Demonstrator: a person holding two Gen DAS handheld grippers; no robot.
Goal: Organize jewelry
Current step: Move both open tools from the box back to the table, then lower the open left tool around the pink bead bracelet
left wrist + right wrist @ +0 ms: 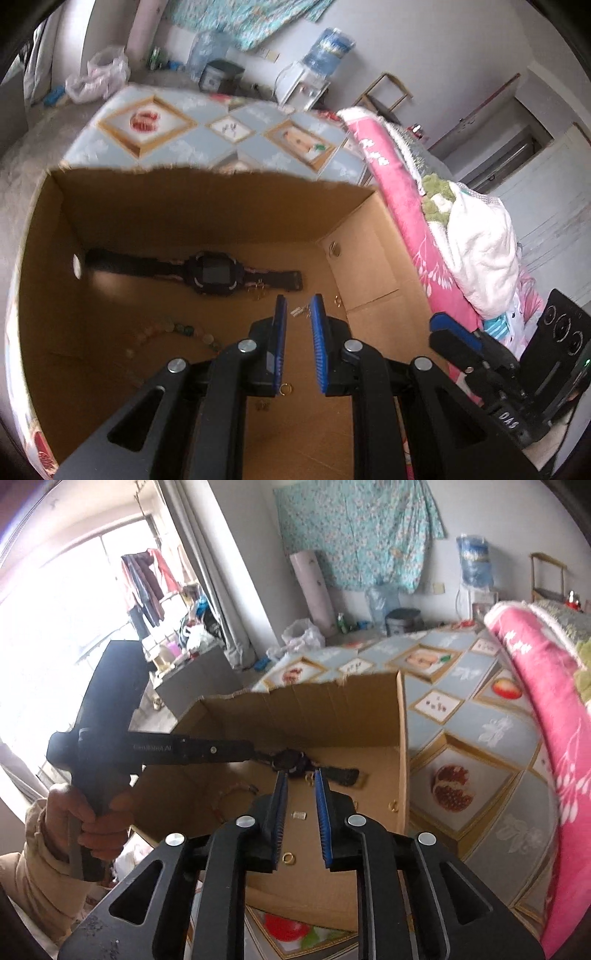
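In the box [207, 206], watch [212, 273] lies crosswise.

A pink blanket [535, 686] lies along the patterned bed's [480, 746] edge; a water dispenser [325, 55] stands beyond

The box [207, 206] was plain brown cardboard, matt, with a rough torn top edge. Inside lay a watch [214, 275] of dull black plastic with a smoother dark face, a string of beads [177, 328] that looked polished, and small rings [285, 388] of shiny yellow metal. The left tongs [298, 345] were matt black plastic with bright metal rivets and ribbed blue pads; the right tongs [301, 819] looked the same. The worktop [491, 734] wore a smooth, slightly glossy printed cover. The pink blanket [546, 709] was soft cloth.
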